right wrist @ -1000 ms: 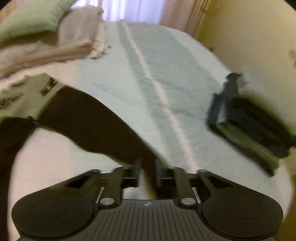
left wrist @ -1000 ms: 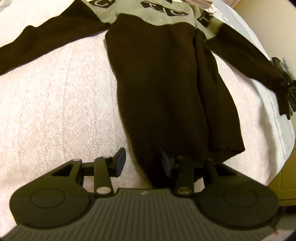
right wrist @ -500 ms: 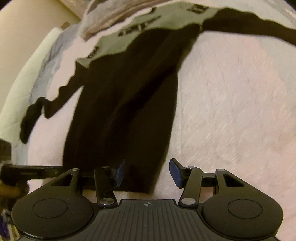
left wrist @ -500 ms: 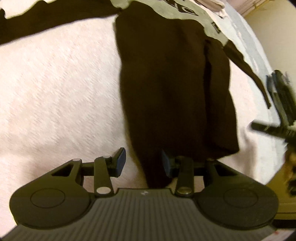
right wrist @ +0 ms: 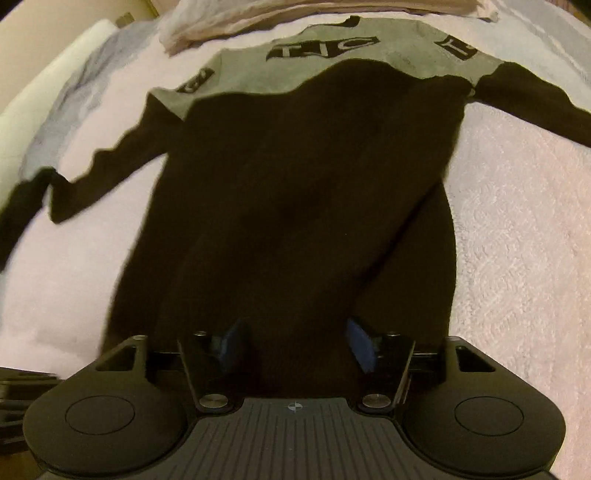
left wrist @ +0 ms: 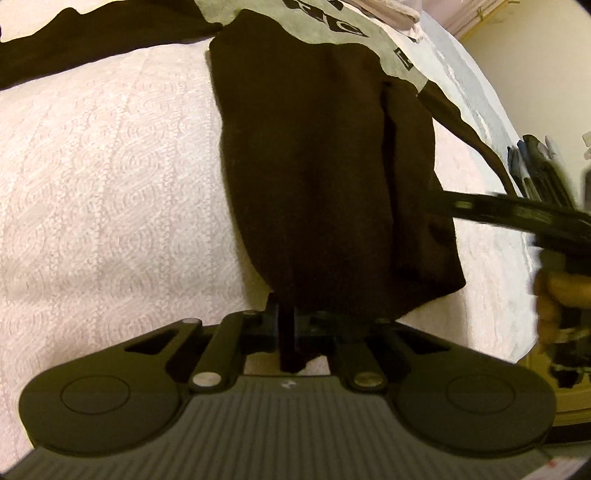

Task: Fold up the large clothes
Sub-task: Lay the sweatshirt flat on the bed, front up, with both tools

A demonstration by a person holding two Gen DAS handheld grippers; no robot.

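My left gripper is clenched on the bottom hem of the dark brown sweater, a strip of the knit hanging down between its closed fingers. The sweater stretches away from it across the pale quilted bedspread, its grey lettered yoke at the far end. Off to the right of that gripper, the right gripper reaches in blurred toward the sweater's side edge, with a hand behind it. From the right wrist view, my right gripper stands released, blue pads spread wide, the hem lying between them without being pinched. One sleeve trails ahead to its left.
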